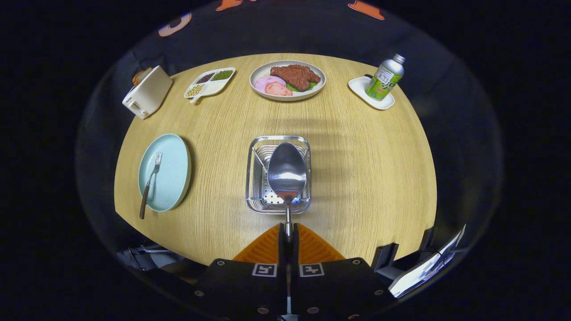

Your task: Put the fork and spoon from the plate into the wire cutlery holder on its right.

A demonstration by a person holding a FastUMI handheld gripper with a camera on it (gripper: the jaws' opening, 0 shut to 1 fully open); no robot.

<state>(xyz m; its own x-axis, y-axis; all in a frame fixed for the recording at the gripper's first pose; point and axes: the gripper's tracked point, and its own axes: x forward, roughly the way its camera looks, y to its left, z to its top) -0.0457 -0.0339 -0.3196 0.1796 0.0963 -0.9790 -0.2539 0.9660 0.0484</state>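
My gripper (288, 232) is shut on the handle of a metal spoon (287, 171). The spoon's bowl points forward and hangs over the wire cutlery holder (256, 178), which stands on the wooden table just ahead of the fingers. Left of the holder lies a light blue plate (171, 178). A fork (150, 183) with a brown handle rests on that plate, its handle sticking out over the plate's near rim.
Beyond the holder sits a plate of meat and ham (312, 87). A divided dish of beans (209, 82) and a cream toaster (147, 91) stand at the far left. A green bottle (384, 78) stands on a white saucer (362, 87) at the far right.
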